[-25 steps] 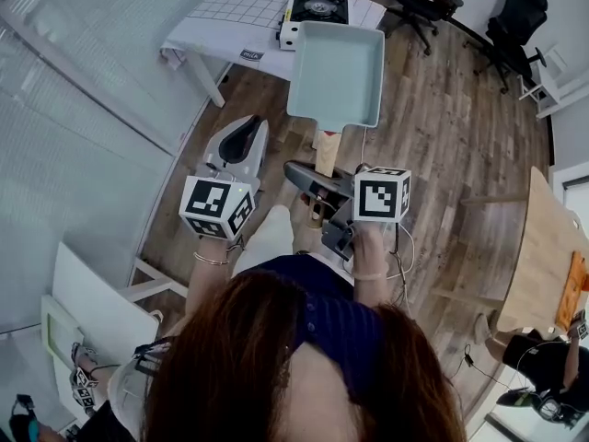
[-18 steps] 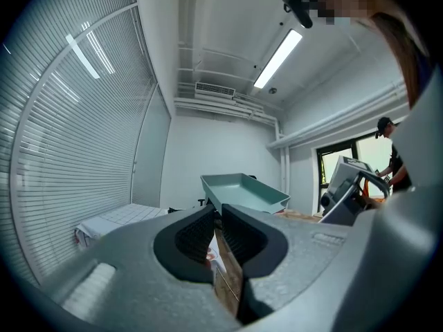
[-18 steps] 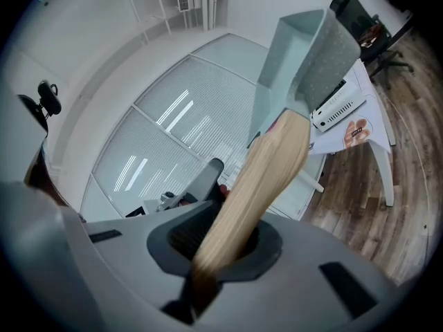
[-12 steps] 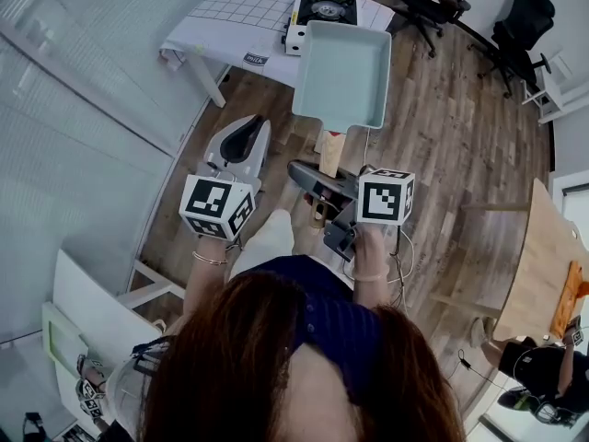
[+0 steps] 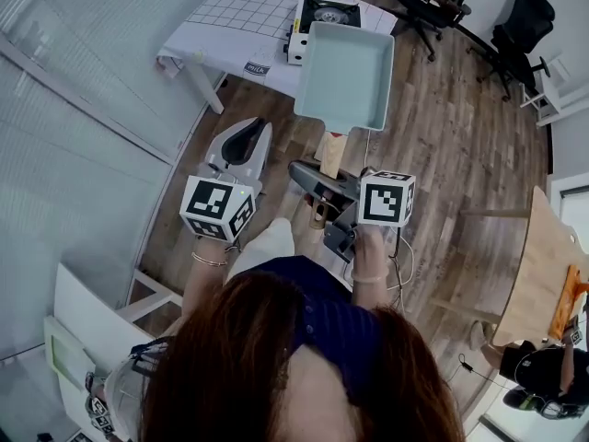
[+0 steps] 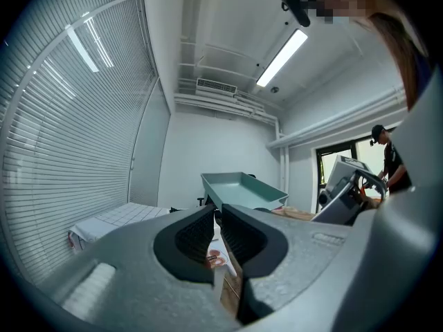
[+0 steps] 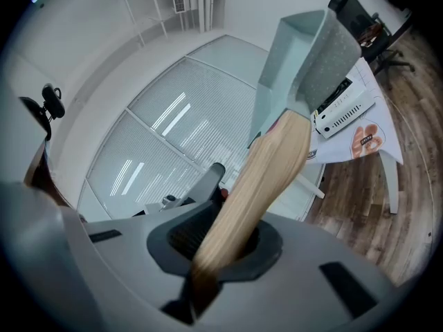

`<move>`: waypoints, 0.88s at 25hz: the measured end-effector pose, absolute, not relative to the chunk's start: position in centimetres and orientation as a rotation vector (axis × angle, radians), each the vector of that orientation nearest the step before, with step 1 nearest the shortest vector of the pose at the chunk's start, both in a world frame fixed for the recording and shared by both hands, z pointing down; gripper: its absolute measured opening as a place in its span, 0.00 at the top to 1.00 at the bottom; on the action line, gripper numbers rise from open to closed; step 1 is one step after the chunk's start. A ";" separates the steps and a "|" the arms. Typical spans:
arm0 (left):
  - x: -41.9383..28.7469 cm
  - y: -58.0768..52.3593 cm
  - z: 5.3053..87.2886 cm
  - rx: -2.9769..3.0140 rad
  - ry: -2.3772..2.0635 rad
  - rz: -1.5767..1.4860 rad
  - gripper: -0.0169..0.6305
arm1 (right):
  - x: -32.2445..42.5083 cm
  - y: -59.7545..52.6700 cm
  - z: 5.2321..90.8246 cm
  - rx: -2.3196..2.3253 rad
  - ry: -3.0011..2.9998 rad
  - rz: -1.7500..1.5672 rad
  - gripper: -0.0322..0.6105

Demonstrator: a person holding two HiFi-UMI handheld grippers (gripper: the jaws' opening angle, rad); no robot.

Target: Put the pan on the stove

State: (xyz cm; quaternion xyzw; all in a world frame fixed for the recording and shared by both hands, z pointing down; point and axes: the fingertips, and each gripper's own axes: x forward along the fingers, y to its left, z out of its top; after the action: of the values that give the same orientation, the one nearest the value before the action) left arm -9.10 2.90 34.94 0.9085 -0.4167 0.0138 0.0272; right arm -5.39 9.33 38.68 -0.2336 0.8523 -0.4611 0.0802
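The right gripper [image 5: 322, 180] has its fingers [image 7: 208, 237] closed on the pan's wooden handle [image 7: 270, 164]. The pan [image 5: 345, 72] is in the air, near the stove [image 5: 324, 9]. The left gripper [image 5: 254, 127] has its fingers [image 6: 197, 230] almost together, holding nothing.

Pale teal pan [image 5: 345, 74] with light wooden handle [image 5: 332, 154]; black-and-white stove [image 5: 321, 12]; white grid-patterned tablecloth [image 5: 247, 5].

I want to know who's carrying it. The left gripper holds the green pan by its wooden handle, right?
No, the right gripper holds the pan by its wooden handle; the right gripper view shows it. The left gripper holds nothing.
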 end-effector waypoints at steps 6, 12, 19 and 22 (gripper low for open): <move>-9.8 -0.1 35.0 2.815 -1.261 0.033 0.91 | -6.3 6.3 38.6 -0.713 2.533 -1.374 0.88; -9.9 -1.5 35.0 2.828 -1.228 0.027 0.91 | -6.5 4.7 38.5 -0.733 2.513 -1.370 0.88; -10.4 -4.1 35.2 2.841 -1.178 0.015 0.91 | -7.4 2.3 38.3 -0.757 2.488 -1.363 0.88; -10.4 -4.8 35.3 2.845 -1.159 0.007 0.91 | -7.5 1.6 38.4 -0.774 2.488 -1.361 0.88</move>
State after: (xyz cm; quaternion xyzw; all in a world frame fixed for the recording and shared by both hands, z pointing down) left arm -10.38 -4.77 35.30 0.9255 -0.3770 0.0023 0.0348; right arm -7.50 1.60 38.35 -0.2619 0.8421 -0.4605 0.1011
